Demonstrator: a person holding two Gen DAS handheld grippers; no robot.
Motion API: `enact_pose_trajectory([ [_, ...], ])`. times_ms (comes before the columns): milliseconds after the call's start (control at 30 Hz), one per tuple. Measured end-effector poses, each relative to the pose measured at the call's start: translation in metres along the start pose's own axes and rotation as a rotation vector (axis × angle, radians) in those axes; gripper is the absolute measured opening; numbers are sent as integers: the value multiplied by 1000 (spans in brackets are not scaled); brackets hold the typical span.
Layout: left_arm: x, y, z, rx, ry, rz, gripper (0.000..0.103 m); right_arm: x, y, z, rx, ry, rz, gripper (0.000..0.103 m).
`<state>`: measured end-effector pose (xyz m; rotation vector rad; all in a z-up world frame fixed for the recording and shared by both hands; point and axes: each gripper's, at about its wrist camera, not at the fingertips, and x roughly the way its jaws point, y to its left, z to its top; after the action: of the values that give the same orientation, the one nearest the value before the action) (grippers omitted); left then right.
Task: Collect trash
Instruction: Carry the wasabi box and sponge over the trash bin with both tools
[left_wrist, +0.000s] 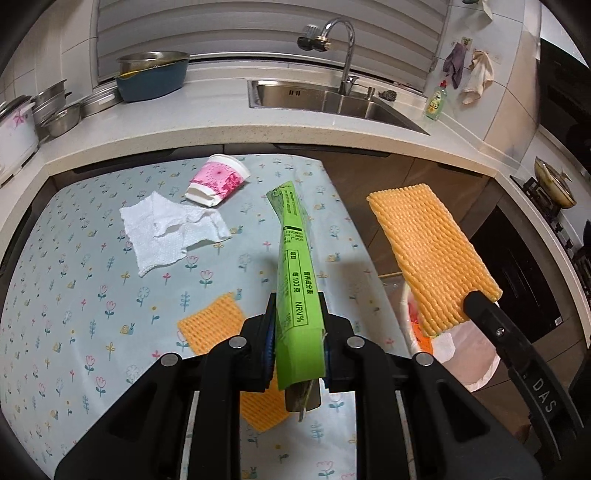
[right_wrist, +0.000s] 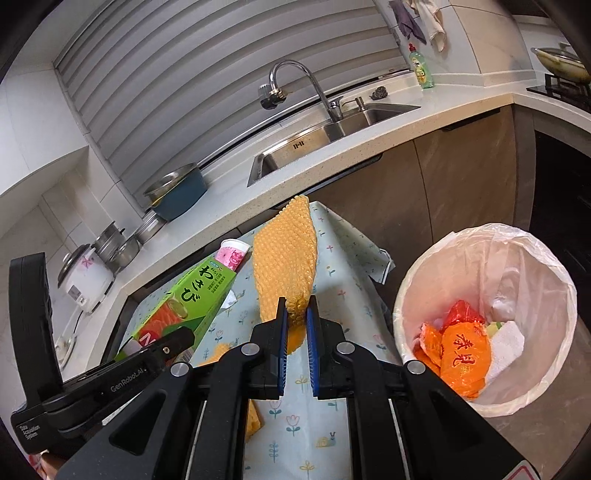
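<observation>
My left gripper (left_wrist: 298, 325) is shut on a green wasabi box (left_wrist: 295, 266), held above the flowered table; the same green box (right_wrist: 192, 299) shows at the left of the right wrist view. My right gripper (right_wrist: 296, 317) is shut on the lower end of an orange foam net sleeve (right_wrist: 286, 258), which stands up from the jaws; the left wrist view has that foam sleeve (left_wrist: 432, 254) hanging over the bin. A white-lined trash bin (right_wrist: 517, 402) with orange wrappers inside stands right of the table.
On the flowered tablecloth (left_wrist: 74, 295) lie a tipped pink paper cup (left_wrist: 218, 179), a crumpled white paper towel (left_wrist: 166, 229) and another orange foam piece (left_wrist: 212, 326). Behind runs a counter with a sink (left_wrist: 332, 98), pots (left_wrist: 59, 110) and a rice cooker (right_wrist: 86, 277).
</observation>
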<state>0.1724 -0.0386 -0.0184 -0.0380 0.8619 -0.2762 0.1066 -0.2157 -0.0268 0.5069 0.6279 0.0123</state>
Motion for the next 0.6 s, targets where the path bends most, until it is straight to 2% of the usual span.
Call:
enact_pose_trajectory([
  [233,3,-63,5,96,-2,-69,18,-28,-40,11,42,-45,-58,10],
  [600,27,-155,-6,249,49,-185,18,-62,-113,17,140,-97,-178,10],
])
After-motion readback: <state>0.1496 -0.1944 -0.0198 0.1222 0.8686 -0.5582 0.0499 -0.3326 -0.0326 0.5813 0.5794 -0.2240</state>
